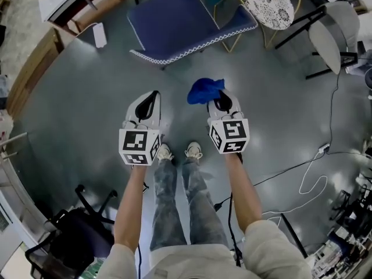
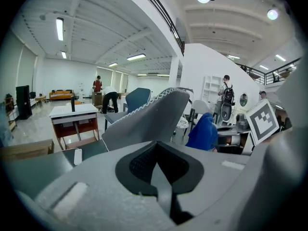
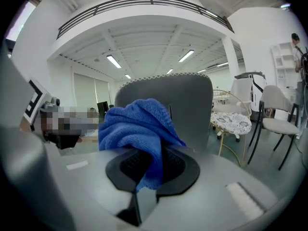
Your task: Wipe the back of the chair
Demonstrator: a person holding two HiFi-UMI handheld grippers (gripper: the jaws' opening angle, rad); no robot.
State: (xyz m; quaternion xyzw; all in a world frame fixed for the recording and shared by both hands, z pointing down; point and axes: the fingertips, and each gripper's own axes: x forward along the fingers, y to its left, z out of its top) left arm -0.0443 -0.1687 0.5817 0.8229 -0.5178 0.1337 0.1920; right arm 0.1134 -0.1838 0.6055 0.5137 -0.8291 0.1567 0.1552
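Observation:
The chair [image 1: 180, 22] stands ahead of me on the grey floor, dark blue-grey with white zigzag trim. Its back [image 3: 187, 105] rises upright just beyond my right gripper [image 3: 149, 170], which is shut on a bunched blue cloth [image 3: 134, 124]. In the head view that gripper [image 1: 222, 100] holds the cloth [image 1: 204, 90] short of the chair's near edge, not touching it. My left gripper [image 1: 145, 106] hangs beside it, shut and holding nothing. In the left gripper view, the gripper [image 2: 159, 165] faces the tilted chair edge [image 2: 144, 119], with the cloth [image 2: 202, 134] to its right.
A round patterned table [image 1: 264, 3] and a white chair [image 1: 331, 34] stand right of the chair. A wooden desk [image 1: 70, 4] is at the back left. A black office chair [image 1: 75, 231] sits behind my left side. Cables [image 1: 302, 179] trail over the floor at right.

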